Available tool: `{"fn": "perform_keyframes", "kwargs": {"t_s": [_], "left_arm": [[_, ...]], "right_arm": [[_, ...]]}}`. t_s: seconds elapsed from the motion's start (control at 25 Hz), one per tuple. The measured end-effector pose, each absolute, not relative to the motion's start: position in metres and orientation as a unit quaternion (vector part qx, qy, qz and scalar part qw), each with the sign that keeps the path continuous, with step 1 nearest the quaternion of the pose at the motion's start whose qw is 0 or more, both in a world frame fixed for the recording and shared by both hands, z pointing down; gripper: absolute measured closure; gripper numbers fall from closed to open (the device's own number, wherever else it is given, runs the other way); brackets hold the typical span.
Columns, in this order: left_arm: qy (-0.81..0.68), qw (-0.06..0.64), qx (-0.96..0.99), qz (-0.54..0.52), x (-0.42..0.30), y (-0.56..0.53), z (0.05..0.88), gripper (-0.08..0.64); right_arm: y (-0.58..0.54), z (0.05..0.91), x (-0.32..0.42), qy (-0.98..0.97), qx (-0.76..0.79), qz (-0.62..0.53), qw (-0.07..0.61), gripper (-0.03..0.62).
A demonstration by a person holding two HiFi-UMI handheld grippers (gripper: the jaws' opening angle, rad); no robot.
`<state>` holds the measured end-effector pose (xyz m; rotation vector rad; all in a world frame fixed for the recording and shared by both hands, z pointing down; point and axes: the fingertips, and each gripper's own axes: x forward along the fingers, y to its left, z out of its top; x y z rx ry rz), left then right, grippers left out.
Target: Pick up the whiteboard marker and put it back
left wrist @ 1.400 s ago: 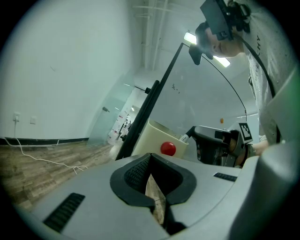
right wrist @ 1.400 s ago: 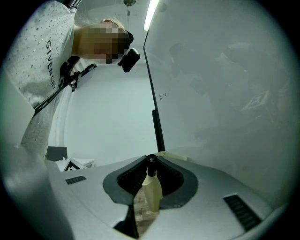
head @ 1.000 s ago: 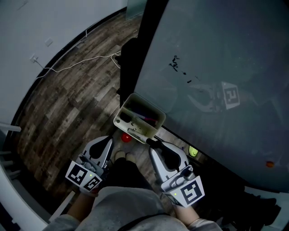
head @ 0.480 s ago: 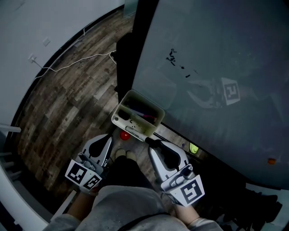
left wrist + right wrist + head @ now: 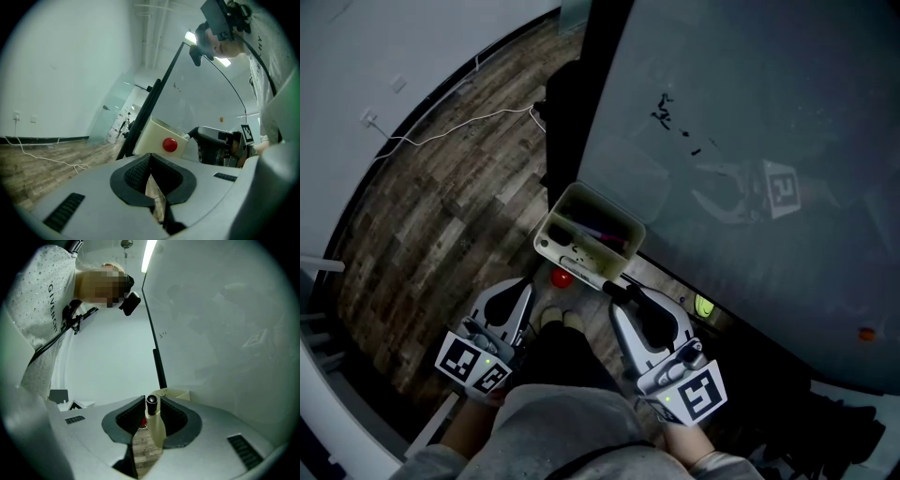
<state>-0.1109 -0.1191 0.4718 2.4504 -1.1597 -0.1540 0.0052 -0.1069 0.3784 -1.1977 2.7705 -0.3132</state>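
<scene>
The whiteboard marker (image 5: pixel 155 423), with a pale body and a black cap (image 5: pixel 613 290), lies between the jaws of my right gripper (image 5: pixel 625 296) (image 5: pixel 152 399). Those jaws have just been opening. The marker leans on the right pad, and a gap shows on its left side. Its cap points at the near corner of the cream tray (image 5: pixel 546 247) (image 5: pixel 177 393) fixed under the whiteboard (image 5: pixel 750 112). Other markers lie inside the tray. My left gripper (image 5: pixel 525 294) (image 5: pixel 150 157) hangs lower left, shut and holding nothing.
A red round knob (image 5: pixel 562 277) (image 5: pixel 170 145) sits on the tray's near wall. A small green object (image 5: pixel 702 307) lies on the ledge at the whiteboard's foot. A white cable (image 5: pixel 450 136) trails across the wood floor to the left. My knees are below.
Both grippers stay where they were beside the tray. Only the head camera sways a little.
</scene>
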Motion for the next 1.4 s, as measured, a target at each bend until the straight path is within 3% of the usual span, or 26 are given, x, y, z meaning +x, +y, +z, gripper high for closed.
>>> {"fn": "perform_keyframes", "kwargs": {"t_s": [0.36, 0.96, 1.4], "left_arm": [[-0.417, 0.211, 0.882, -0.057, -0.109, -0.117, 0.472, 0.545], [-0.411, 0.201, 0.887, -0.060, -0.101, -0.110, 0.462, 0.545], [-0.407, 0.191, 0.891, -0.068, -0.097, -0.100, 0.446, 0.545]], "right_arm": [[-0.102, 0.384, 0.013, 0.908, -0.402, -0.106, 0.056, 0.465], [-0.090, 0.379, 0.027, 0.902, -0.417, -0.101, 0.056, 0.465], [-0.081, 0.365, 0.028, 0.902, -0.417, -0.088, 0.065, 0.541]]}}
